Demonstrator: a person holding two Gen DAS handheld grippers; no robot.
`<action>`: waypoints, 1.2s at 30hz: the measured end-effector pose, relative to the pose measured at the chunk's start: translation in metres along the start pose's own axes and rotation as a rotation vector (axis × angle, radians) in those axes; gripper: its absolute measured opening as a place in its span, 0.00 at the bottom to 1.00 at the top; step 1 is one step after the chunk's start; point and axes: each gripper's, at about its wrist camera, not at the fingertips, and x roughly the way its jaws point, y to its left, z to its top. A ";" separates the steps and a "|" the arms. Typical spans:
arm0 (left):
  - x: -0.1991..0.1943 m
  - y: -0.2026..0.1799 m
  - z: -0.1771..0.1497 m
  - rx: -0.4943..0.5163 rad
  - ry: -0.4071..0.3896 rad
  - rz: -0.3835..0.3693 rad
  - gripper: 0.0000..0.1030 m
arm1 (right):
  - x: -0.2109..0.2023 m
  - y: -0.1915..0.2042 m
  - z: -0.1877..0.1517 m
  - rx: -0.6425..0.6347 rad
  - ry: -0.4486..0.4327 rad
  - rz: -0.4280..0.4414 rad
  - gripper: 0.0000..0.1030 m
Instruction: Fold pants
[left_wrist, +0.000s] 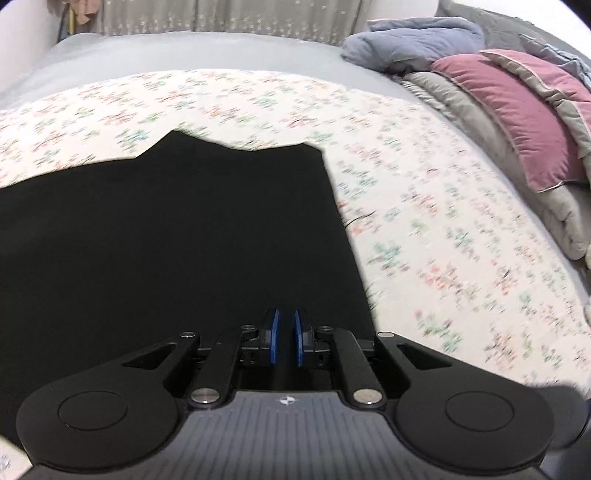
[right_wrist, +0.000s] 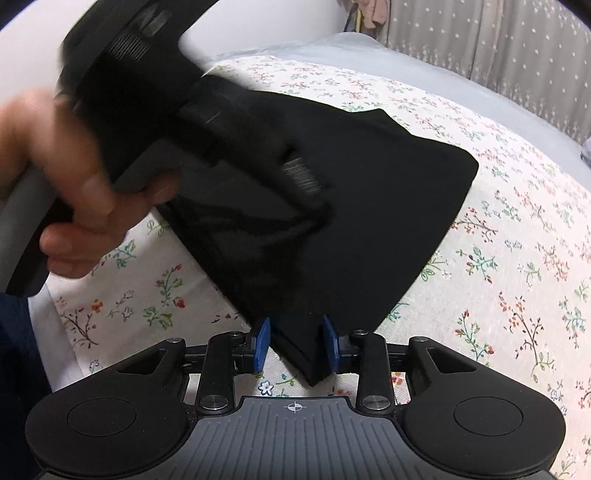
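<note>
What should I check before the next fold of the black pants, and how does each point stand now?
1. Right gripper around a corner of the pants: ok, the corner lies between its blue pads, which stand apart.
2. Right grip closed: not ok.
3. Left gripper holding cloth: cannot tell; pads nearly shut, black on black.
4. Pants flat on the floral sheet: ok on the far side; the near-left part is hidden by the hand.
5. Sharp picture: not ok, left view is blurred.

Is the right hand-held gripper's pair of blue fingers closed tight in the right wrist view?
No: the right hand-held gripper stands open, its blue fingers apart on either side of a corner of the black pants.
</note>
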 end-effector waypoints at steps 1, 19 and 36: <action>0.002 -0.002 0.004 0.001 -0.003 -0.006 0.22 | 0.000 0.002 -0.001 -0.008 -0.003 -0.006 0.32; 0.089 -0.035 0.076 0.041 -0.005 -0.028 0.22 | 0.007 -0.015 0.000 0.059 -0.018 0.049 0.31; 0.094 -0.025 0.120 -0.010 -0.077 -0.120 0.16 | 0.008 -0.032 0.000 0.107 -0.011 0.100 0.31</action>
